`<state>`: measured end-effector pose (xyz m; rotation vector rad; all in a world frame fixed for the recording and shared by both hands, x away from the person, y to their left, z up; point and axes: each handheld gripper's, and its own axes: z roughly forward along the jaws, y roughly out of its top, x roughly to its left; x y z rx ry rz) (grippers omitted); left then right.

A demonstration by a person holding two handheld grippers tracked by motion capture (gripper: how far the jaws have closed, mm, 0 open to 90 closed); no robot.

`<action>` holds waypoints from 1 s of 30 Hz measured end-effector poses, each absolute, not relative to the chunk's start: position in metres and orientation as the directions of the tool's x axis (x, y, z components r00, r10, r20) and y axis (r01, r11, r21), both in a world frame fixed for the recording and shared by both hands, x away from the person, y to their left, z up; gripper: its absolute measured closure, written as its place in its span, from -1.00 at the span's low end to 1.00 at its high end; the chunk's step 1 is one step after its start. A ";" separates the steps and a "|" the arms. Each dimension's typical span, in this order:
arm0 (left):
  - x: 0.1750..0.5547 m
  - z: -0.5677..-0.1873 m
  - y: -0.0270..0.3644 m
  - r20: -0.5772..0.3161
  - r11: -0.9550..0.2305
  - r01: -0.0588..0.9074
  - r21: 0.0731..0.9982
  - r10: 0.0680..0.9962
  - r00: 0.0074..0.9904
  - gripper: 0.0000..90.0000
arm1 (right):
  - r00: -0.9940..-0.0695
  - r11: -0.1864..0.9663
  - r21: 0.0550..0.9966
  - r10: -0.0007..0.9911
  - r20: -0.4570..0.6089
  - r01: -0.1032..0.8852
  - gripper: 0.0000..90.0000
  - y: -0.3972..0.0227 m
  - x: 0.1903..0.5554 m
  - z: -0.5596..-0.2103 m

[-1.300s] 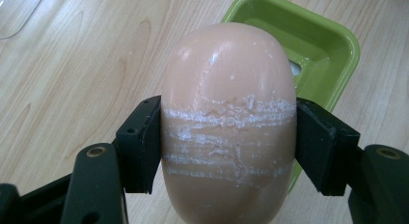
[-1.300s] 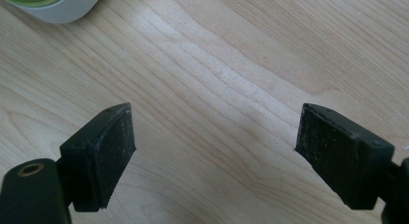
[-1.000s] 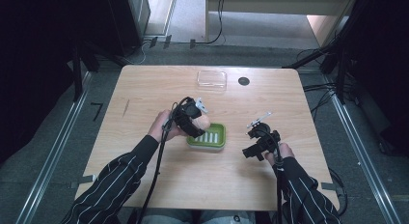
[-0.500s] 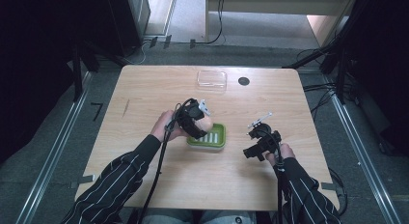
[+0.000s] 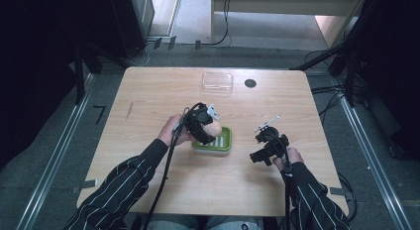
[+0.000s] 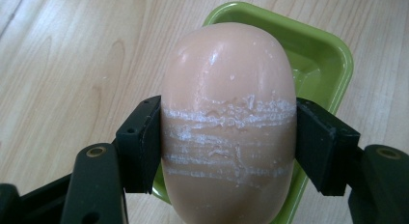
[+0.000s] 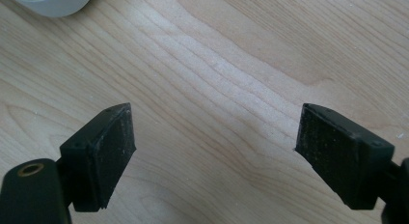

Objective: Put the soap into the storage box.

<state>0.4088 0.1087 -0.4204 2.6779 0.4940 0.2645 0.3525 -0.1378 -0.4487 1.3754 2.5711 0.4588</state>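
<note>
Wooden table (image 5: pixel 148 96), bare around the work. Your left gripper (image 6: pixel 226 137) clamps the peach soap bar (image 6: pixel 227 113), now carried over the green dish (image 5: pixel 225 143) from its left edge: judged ready to lower. Right gripper (image 7: pixel 214 151) idle, jaws wide, empty.

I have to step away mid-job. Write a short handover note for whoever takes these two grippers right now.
Left gripper: shut on the peach soap bar, pads pressing on its two sides; the bar is scored with white scrape lines.
Right gripper: open, nothing between the jaws, over bare table to the right of the dish.
Green soap dish: on the table, just under and behind the bar; no soap lies in it.
Clear plastic lid: near the table's far edge, untouched.
Done: soap gripped and brought to the dish.
Left: probably lower the bar into the dish, release, then fetch the lid if it belongs on top.
</note>
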 end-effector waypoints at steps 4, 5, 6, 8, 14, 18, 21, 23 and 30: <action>0.408 -0.423 0.108 0.111 -0.860 0.298 0.415 0.373 0.921 -0.25 | -0.551 0.519 0.359 0.834 -0.016 0.776 -0.69 -0.137 0.351 -0.448; 0.408 -0.423 0.107 0.112 -0.859 0.300 0.415 0.375 0.920 -0.25 | -0.551 0.521 0.356 0.834 -0.021 0.776 -0.69 -0.137 0.350 -0.448; 0.408 -0.423 0.107 0.111 -0.859 0.299 0.416 0.374 0.921 -0.25 | -0.549 0.517 0.363 0.836 -0.020 0.775 -0.69 -0.137 0.350 -0.448; 0.408 -0.424 0.106 0.111 -0.860 0.297 0.414 0.372 0.922 -0.25 | -0.551 0.521 0.360 0.834 -0.020 0.774 -0.69 -0.138 0.350 -0.448; 0.408 -0.429 0.102 0.107 -0.859 0.304 0.412 0.377 0.920 -0.25 | -0.552 0.521 0.360 0.834 -0.020 0.774 -0.69 -0.138 0.350 -0.448; 0.408 -0.433 0.098 0.101 -0.862 0.312 0.400 0.380 0.919 -0.25 | -0.551 0.520 0.360 0.834 -0.018 0.775 -0.69 -0.139 0.350 -0.448; 0.408 -0.436 0.097 0.099 -0.861 0.327 0.389 0.392 0.915 -0.25 | -0.549 0.517 0.360 0.836 -0.016 0.776 -0.69 -0.139 0.349 -0.448; 0.408 -0.438 0.097 0.092 -0.851 0.348 0.392 0.413 0.906 -0.25 | -0.550 0.518 0.360 0.835 -0.016 0.776 -0.69 -0.138 0.349 -0.448; 0.410 -0.440 0.096 0.095 -0.843 0.377 0.383 0.442 0.892 -0.25 | -0.548 0.516 0.362 0.837 -0.017 0.776 -0.69 -0.139 0.349 -0.448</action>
